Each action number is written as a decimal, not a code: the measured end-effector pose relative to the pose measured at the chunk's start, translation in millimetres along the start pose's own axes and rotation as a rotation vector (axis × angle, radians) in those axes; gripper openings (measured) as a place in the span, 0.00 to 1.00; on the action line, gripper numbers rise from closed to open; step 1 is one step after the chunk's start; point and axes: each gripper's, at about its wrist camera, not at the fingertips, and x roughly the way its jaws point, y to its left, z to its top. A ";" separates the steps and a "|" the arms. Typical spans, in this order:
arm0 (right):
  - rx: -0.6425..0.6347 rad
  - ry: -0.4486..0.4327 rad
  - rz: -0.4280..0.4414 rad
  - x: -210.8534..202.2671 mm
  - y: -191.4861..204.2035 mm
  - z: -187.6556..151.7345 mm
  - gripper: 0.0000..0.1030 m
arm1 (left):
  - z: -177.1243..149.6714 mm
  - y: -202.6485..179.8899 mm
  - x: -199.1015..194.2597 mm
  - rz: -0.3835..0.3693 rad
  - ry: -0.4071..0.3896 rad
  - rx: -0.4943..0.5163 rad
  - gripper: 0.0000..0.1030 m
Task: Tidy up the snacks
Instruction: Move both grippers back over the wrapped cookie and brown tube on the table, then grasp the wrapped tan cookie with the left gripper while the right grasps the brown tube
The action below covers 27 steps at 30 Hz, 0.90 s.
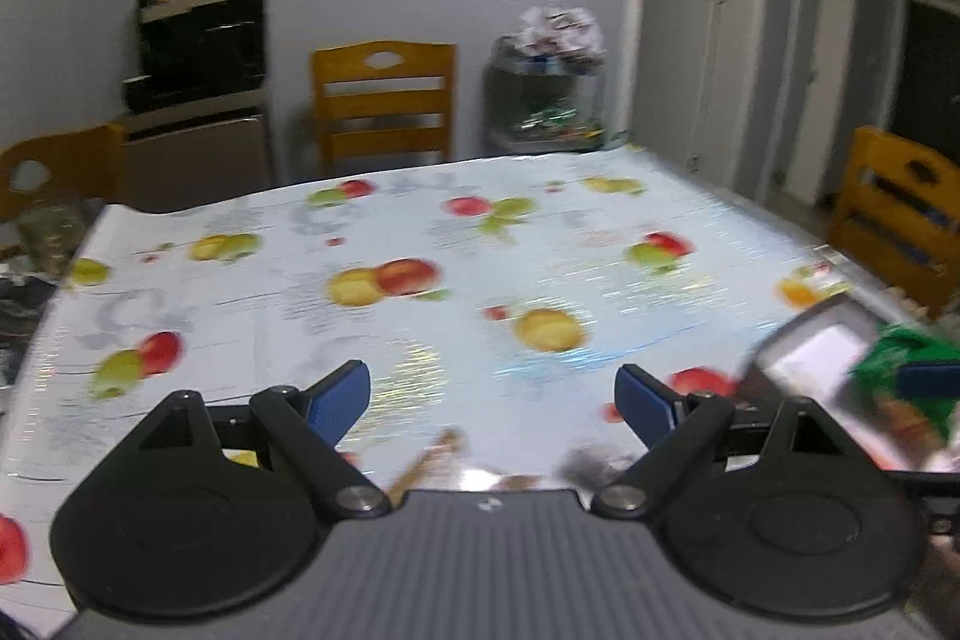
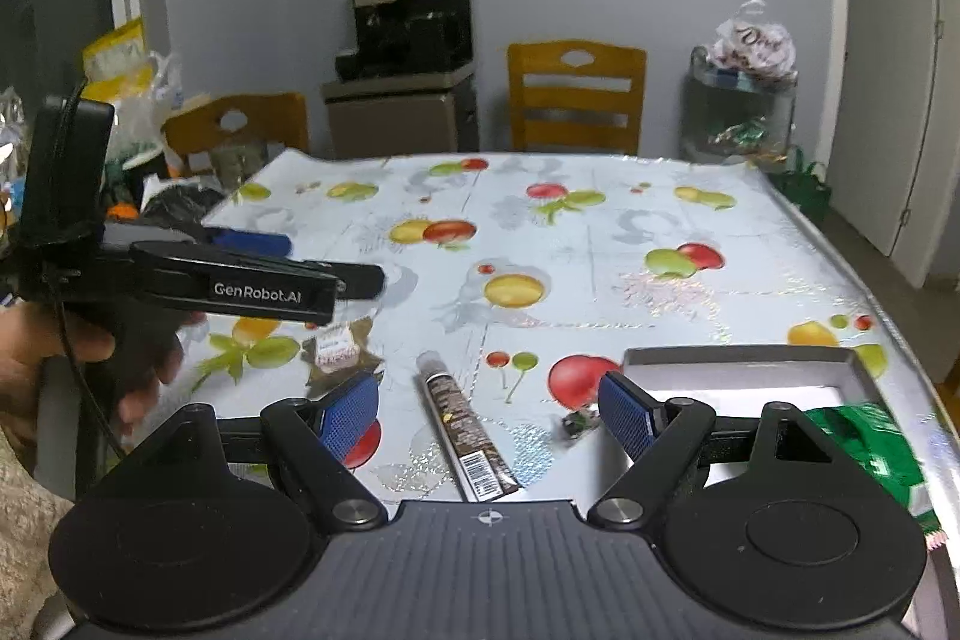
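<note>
The right gripper [image 2: 489, 409] is matte black plastic — two round discs, angled linkage arms on silver screws, and blue textured fingers [image 2: 351, 415] ahead of a ribbed grey body bearing a small crosshair mark. The left gripper [image 1: 492, 394] is built the same; from the side it carries white "GenRobot.AI" lettering, a black cable and a boxy black top. A pale knitted sleeve [image 2: 24, 526] shows beside it.
</note>
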 end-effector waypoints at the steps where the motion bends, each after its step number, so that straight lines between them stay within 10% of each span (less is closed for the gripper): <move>1: -0.005 0.015 0.007 6.1 2.8 -1.5 0.78 | -2.6 5.3 2.8 0.018 0.003 -0.006 0.87; 27: -0.101 0.165 -0.013 97.7 32.6 -18.1 0.62 | -50.8 19.4 76.1 0.021 0.125 -0.007 0.76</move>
